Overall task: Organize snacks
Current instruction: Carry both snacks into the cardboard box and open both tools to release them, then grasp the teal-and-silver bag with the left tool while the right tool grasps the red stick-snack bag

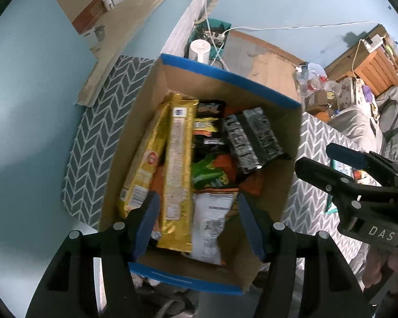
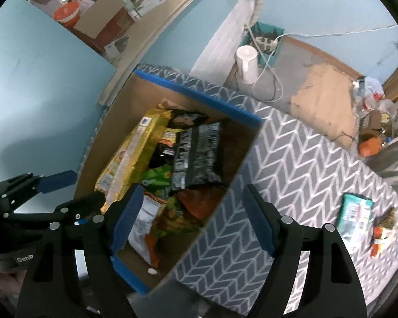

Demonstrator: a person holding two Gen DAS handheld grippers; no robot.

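Note:
A cardboard box with a blue rim [image 1: 225, 75] stands on a grey herringbone mat [image 2: 291, 159]. Inside lie several snacks: two long yellow packs [image 1: 179, 164], a black pack [image 1: 252, 137], a green bag [image 1: 209, 175] and a white-backed bag [image 1: 212, 220]. My left gripper [image 1: 199, 225] hangs open above the box, pointing down, with nothing pressed between its pads. My right gripper [image 2: 192, 220] is open over the box's right wall and holds nothing. On the mat to the right lie a teal pack [image 2: 354, 220] and a small orange snack [image 2: 382, 233].
A white jug [image 2: 248, 63] and cables stand behind the box by the blue wall. A torn cardboard sheet [image 2: 323, 100] lies at the mat's far edge, with bags and clutter [image 2: 371, 106] beyond. A shelf with boxes [image 1: 92, 8] runs along the upper left.

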